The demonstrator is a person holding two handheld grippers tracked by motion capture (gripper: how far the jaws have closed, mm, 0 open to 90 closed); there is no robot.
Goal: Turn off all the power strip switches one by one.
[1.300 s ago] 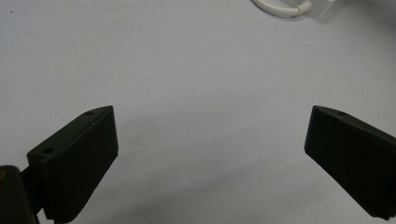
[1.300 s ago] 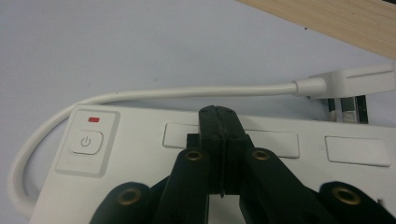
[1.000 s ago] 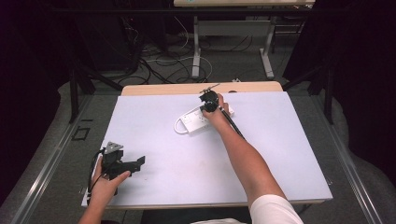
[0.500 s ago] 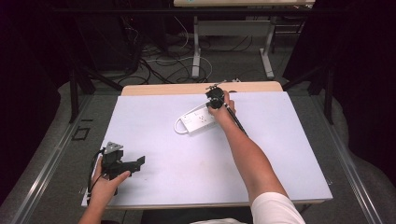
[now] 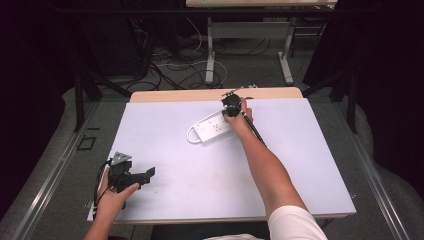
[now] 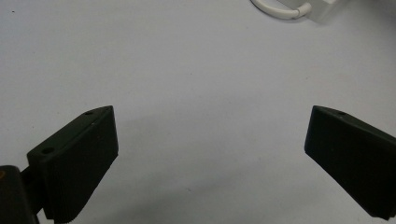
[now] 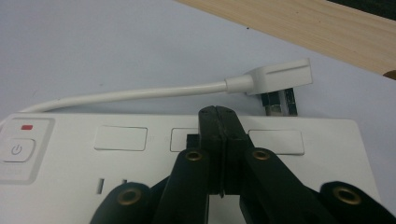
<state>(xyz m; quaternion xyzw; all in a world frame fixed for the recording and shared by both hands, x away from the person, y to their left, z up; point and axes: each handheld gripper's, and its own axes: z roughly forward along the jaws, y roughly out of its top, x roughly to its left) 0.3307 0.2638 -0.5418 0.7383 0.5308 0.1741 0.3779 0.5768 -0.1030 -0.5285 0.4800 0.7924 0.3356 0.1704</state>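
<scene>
White plastic power strip (image 7: 187, 154) sits under the right gripper (image 7: 218, 122), jaws pressed together; press straight down on it. Left gripper (image 6: 210, 140) rests spread, well apart.

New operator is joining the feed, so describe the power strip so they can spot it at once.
On the white table, look toward the far edge by the wooden strip. The power strip lies there under the right gripper: a flat white block with a looped white cord, a plug and a power button.
</scene>
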